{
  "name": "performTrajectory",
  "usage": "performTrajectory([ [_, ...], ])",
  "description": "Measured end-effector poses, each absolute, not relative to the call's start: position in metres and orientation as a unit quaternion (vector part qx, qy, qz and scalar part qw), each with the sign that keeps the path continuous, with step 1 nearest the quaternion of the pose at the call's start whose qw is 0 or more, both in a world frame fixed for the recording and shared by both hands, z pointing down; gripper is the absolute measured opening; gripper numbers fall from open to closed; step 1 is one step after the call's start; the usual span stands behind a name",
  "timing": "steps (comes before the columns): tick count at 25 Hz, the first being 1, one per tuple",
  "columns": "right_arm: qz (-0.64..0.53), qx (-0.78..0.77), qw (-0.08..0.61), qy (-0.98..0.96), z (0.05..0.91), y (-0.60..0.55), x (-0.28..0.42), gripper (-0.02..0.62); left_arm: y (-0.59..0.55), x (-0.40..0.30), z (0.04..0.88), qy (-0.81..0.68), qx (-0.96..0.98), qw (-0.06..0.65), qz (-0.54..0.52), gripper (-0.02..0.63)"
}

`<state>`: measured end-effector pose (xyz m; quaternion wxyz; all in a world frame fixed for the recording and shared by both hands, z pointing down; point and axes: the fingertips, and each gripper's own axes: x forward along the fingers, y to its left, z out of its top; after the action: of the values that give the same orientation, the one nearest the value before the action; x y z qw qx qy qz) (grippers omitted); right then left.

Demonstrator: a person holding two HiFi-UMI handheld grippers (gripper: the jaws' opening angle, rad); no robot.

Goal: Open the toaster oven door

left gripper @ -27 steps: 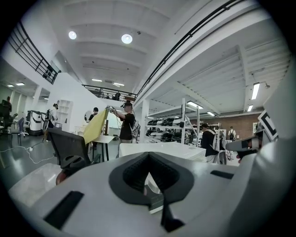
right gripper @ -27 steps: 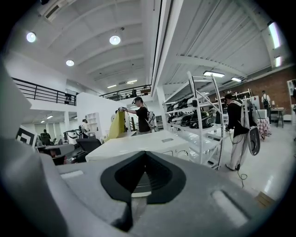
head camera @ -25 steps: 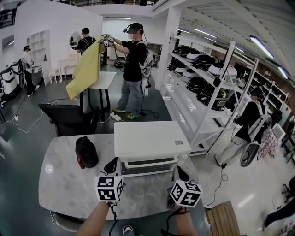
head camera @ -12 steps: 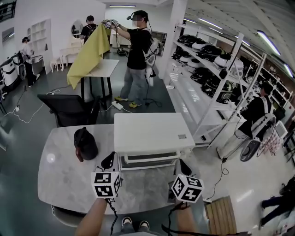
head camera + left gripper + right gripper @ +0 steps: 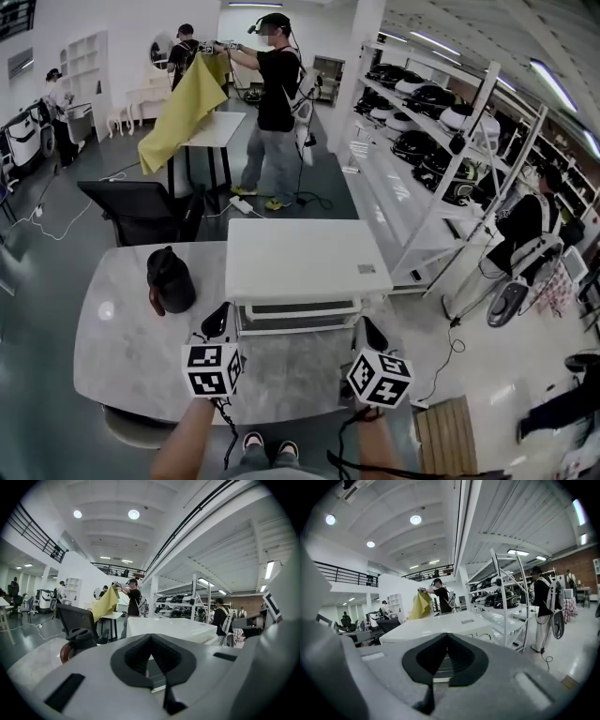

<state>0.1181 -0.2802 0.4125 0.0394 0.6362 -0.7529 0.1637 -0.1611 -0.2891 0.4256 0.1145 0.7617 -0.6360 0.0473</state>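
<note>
Presently: white toaster oven (image 5: pixel 293 264) sits on the far half of the grey marbled table (image 5: pixel 122 352), its front facing the person, and takes up the table's middle-right. The oven door (image 5: pixel 296 315) stands upright against the body, i.e. shut; a pale handle bar runs along its upper edge. Left gripper (image 5: pixel 218 321) hovers just in front of the oven's left front corner, not touching it as far as the head view shows. In the left gripper view its dark jaws meet at the tips with nothing between them. Right gripper (image 5: pixel 368 332) hovers near the oven's right front corner. In the right gripper view its jaws are likewise closed tip to tip and empty, with the oven front seen just beyond them. Both marker cubes face up toward the head camera, and a bare forearm is visible behind each. Dark jug (image 5: pixel 171 279) with a reddish handle stands on the table left of the oven, apart from it. Beyond the table: black office chair (image 5: pixel 141 214), a person in a black shirt (image 5: pixel 275 89) holding up a yellow cloth (image 5: pixel 186 101) over a small white table, and a white shelving rack (image 5: pixel 427 159) loaded with dark objects along the right.
</note>
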Motion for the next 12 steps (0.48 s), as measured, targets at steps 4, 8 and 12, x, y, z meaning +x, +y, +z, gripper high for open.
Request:
performTrajectory([
  [4, 0.162, 0.632, 0.054, -0.756, 0.417, -0.282, 0.118, 0.005, -0.287, -0.164, 0.426, -0.642, 0.756, 0.114, 0.048, -0.005],
  [8, 0.162, 0.633, 0.064, -0.754, 0.421, -0.286, 0.114, 0.005, -0.286, -0.173, 0.429, -0.648, 0.751, 0.116, 0.049, -0.005],
  [12, 0.166, 0.628, 0.073, -0.757, 0.427, -0.293, 0.113, 0.025, -0.288, -0.179, 0.437, -0.654, 0.744, 0.125, 0.052, -0.005],
])
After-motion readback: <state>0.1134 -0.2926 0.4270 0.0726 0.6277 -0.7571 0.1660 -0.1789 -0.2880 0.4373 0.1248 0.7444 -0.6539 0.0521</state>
